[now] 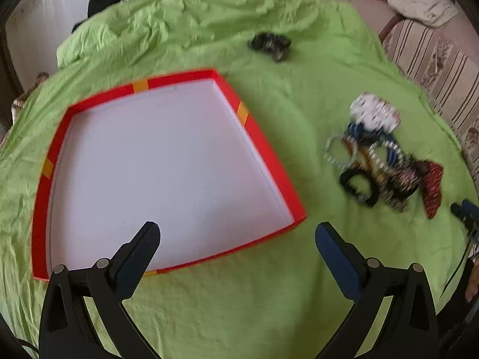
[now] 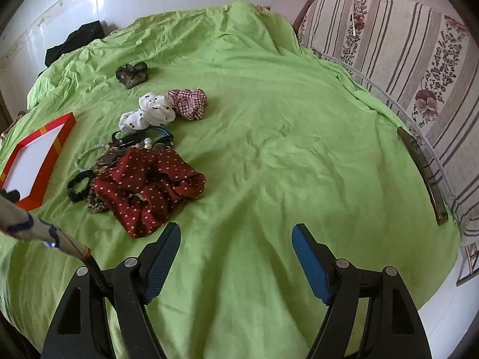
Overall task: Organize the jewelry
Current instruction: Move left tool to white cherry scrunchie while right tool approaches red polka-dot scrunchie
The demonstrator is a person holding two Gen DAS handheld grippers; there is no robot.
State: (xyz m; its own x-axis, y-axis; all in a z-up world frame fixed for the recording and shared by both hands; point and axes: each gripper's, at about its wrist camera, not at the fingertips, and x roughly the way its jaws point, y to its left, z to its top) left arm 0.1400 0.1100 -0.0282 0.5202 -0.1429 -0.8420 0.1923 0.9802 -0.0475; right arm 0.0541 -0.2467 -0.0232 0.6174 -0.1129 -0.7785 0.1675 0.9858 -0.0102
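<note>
Both your left gripper point(image 1: 238, 236) and right gripper point(image 2: 236, 239) hang released, holding nothing. Reach into the tangled jewelry pile point(image 2: 134, 149) and you risk dragging several pieces past the red tray point(image 1: 287, 185)

The left gripper point(image 1: 238, 232) hangs with its jaws spread wide and nothing between them; the right gripper point(image 2: 236, 233) likewise gapes wide and bare, both pointing forward and tilted downward

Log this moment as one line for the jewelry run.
stage: not started | left gripper: open, empty | right gripper: open, empty | red box: empty | jewelry pile: on green sheet, beside box
</note>
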